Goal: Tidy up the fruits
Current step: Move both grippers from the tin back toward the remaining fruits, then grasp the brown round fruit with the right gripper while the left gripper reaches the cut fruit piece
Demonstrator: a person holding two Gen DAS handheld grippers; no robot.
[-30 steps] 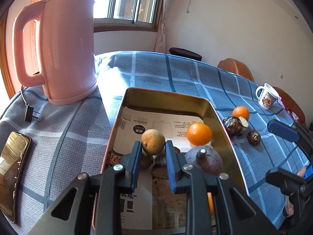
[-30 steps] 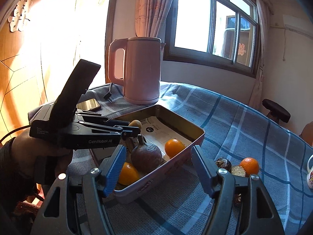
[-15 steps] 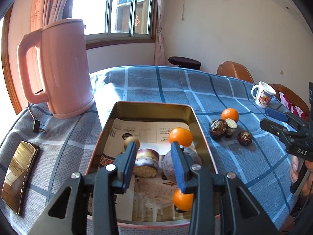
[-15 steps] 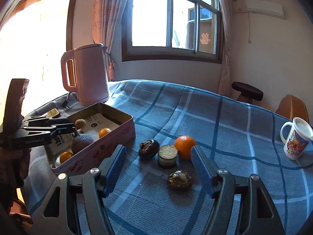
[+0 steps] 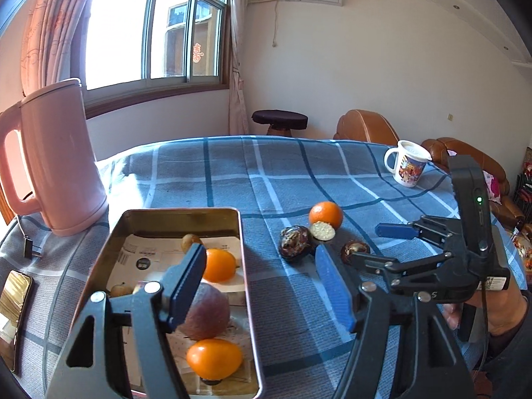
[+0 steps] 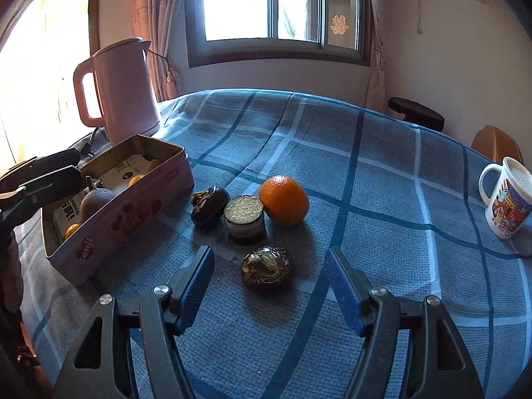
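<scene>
Left tongs (image 5: pixel 262 286) have just been opening and are spread wide with nothing gripped, hung over the tin (image 5: pixel 244 266) edge. Inside the tin, two small oranges (image 5: pixel 217 265), a purple fruit (image 5: pixel 207 312) and little brown ones are seen. Right tongs (image 6: pixel 269 286) are released too, closing a bit, with a dark fruit (image 6: pixel 266 267) between the blue pads, untouched. On the counter (image 6: pixel 365 173), an orange (image 6: pixel 283 200) sits at 12 o'clock of it.
</scene>
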